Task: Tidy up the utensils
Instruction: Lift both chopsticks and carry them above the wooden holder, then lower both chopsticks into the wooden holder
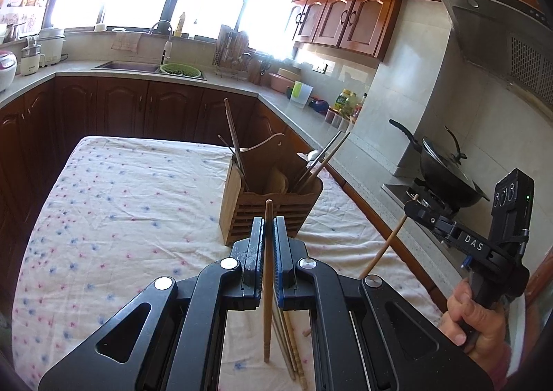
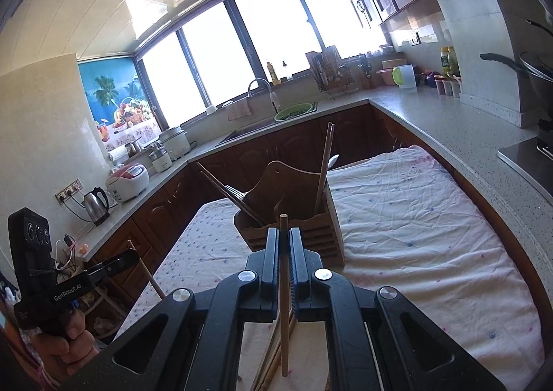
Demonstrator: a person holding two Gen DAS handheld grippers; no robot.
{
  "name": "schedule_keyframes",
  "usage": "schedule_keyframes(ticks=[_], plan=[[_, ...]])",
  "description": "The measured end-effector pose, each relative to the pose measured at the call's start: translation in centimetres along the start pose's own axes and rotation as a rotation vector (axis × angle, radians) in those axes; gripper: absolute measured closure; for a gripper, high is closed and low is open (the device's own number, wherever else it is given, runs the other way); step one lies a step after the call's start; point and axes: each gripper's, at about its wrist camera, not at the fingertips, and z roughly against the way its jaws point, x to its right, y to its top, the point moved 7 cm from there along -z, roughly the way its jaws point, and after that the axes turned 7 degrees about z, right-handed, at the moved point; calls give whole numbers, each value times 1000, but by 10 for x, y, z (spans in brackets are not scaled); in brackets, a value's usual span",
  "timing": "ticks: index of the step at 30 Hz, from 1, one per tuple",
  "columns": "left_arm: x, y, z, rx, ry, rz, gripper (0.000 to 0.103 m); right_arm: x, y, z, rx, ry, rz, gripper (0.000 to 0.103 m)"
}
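Nearer than the wooden utensil holder [image 1: 269, 190], which stands on the flowered cloth [image 1: 114, 204], the left gripper [image 1: 269, 228] is clamped on a wooden chopstick [image 1: 268, 287]; to its right the right gripper [image 2: 285, 239] pinches a paler chopstick [image 2: 284, 315]; loose chopsticks [image 1: 293, 349] lie on the cloth below both

Left wrist view: looks forward and slightly down along its closed jaws, close above the cloth-covered table [image 1: 114, 204]; wooden utensil holder [image 1: 269, 194] just ahead of the jaws.
Right wrist view: same forward, downward angle, holder [image 2: 293, 204] just beyond its jaws.
Shared: table, holder, sink counter [image 2: 311, 107], windows; each view catches the other gripper at its edge.
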Motion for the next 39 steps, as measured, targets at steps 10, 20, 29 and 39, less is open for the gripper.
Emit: schedule_keyframes(ticks=[10, 20, 29, 39], plan=[[3, 6, 2, 16, -2, -8, 99, 2, 5, 1, 13, 0, 1, 98], [8, 18, 7, 50, -16, -18, 99, 2, 13, 0, 27, 4, 4, 98], [21, 46, 8, 108, -31, -53, 99, 2, 35, -1, 67, 0, 21, 98], [39, 108, 4, 225, -36, -102, 99, 3, 88, -12, 147, -8, 46, 98]])
